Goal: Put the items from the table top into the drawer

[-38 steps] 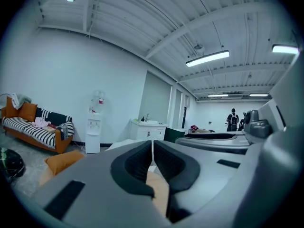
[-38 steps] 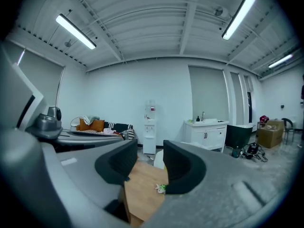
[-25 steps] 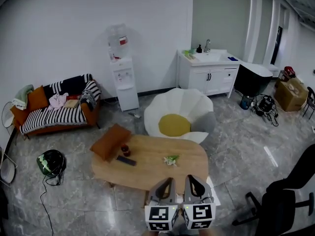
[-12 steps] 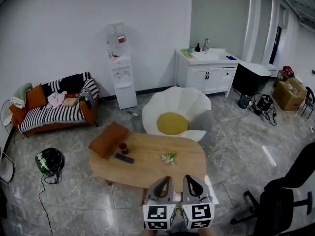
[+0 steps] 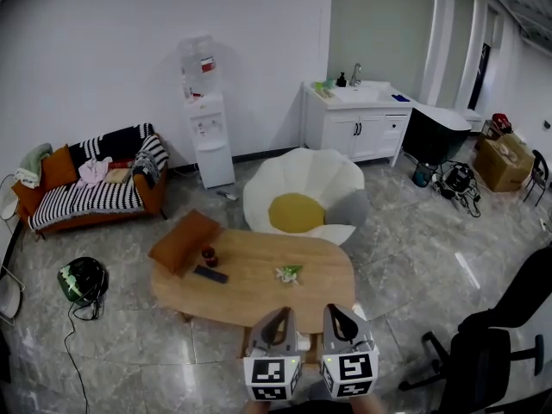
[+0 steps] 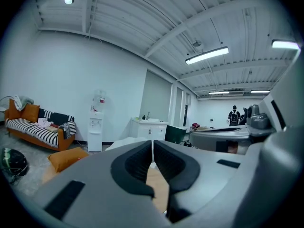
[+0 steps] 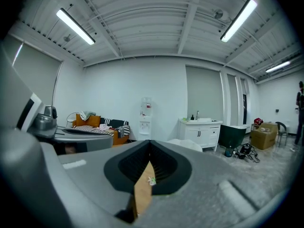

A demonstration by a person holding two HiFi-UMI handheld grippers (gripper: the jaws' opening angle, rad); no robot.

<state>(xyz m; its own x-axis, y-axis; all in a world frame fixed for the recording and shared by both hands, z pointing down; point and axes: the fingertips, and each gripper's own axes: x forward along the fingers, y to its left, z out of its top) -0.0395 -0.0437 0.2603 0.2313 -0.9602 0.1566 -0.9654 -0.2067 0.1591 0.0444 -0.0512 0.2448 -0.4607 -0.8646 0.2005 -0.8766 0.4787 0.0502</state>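
Note:
An oval wooden table (image 5: 250,293) stands in the middle of the head view. On it lie an orange cushion (image 5: 183,241), a small red thing (image 5: 208,255), a dark remote (image 5: 210,274) and a small green and white item (image 5: 288,273). My left gripper (image 5: 279,314) and right gripper (image 5: 335,312) hang side by side over the table's near edge, both shut and empty. In the left gripper view the left gripper (image 6: 152,144) has its jaws meeting at the tips, with tabletop showing below. The right gripper (image 7: 150,144) looks the same, and the green and white item (image 7: 151,180) shows through it.
Beyond the table sits a white flower-shaped chair (image 5: 297,188) with a yellow centre. A striped sofa (image 5: 95,192), a water dispenser (image 5: 205,136) and a white sink cabinet (image 5: 354,128) line the back wall. A helmet (image 5: 84,281) lies on the floor at left, a black office chair (image 5: 500,343) at right.
The head view has drifted, so the table and room sit slightly further left in the picture. Both grippers have sunk a little toward the bottom edge and stay shut.

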